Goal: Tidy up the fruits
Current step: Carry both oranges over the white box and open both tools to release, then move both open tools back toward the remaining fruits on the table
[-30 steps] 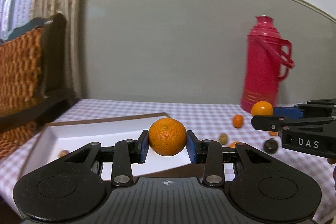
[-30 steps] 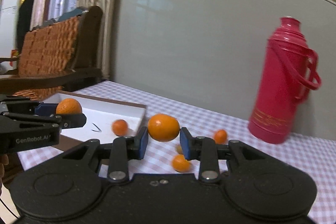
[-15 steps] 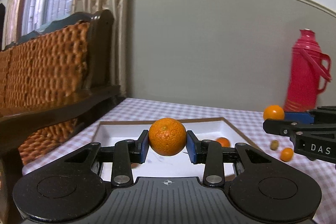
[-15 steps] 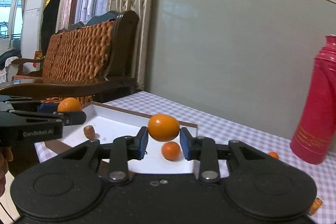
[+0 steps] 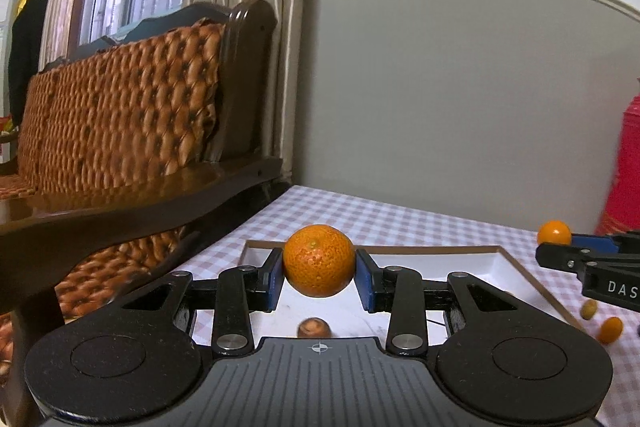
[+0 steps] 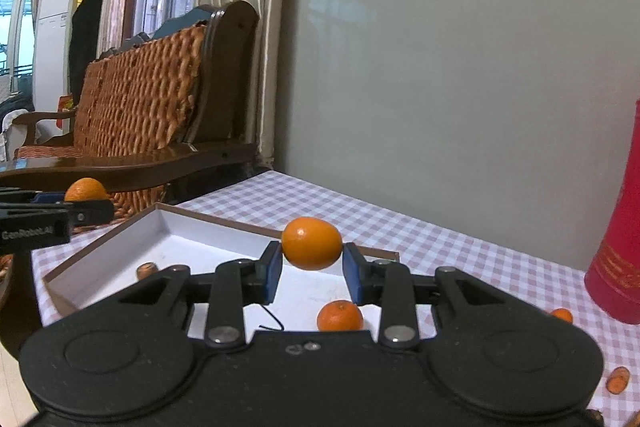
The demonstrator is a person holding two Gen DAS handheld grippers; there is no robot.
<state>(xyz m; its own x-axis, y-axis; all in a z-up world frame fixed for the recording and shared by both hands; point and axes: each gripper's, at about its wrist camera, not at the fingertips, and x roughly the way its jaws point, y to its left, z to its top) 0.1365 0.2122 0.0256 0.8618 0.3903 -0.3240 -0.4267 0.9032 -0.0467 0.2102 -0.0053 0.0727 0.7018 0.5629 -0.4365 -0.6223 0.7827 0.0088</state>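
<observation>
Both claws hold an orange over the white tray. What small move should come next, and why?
Probably lower the left claw toward the tray floor, then open. Its orange hangs above the tray, not resting in it, so dropping it from here might let it roll. The right claw with its orange can follow.

Your left gripper (image 5: 319, 277) was level, its blue pads clamped on a mandarin (image 5: 319, 260) — your right gripper (image 6: 311, 269) likewise pinched a smaller orange fruit (image 6: 312, 243), both held aloft.

"DAS" on right hand-held gripper (image 5: 554, 241); "GenRobot.AI" on left hand-held gripper (image 6: 86, 197).
</observation>
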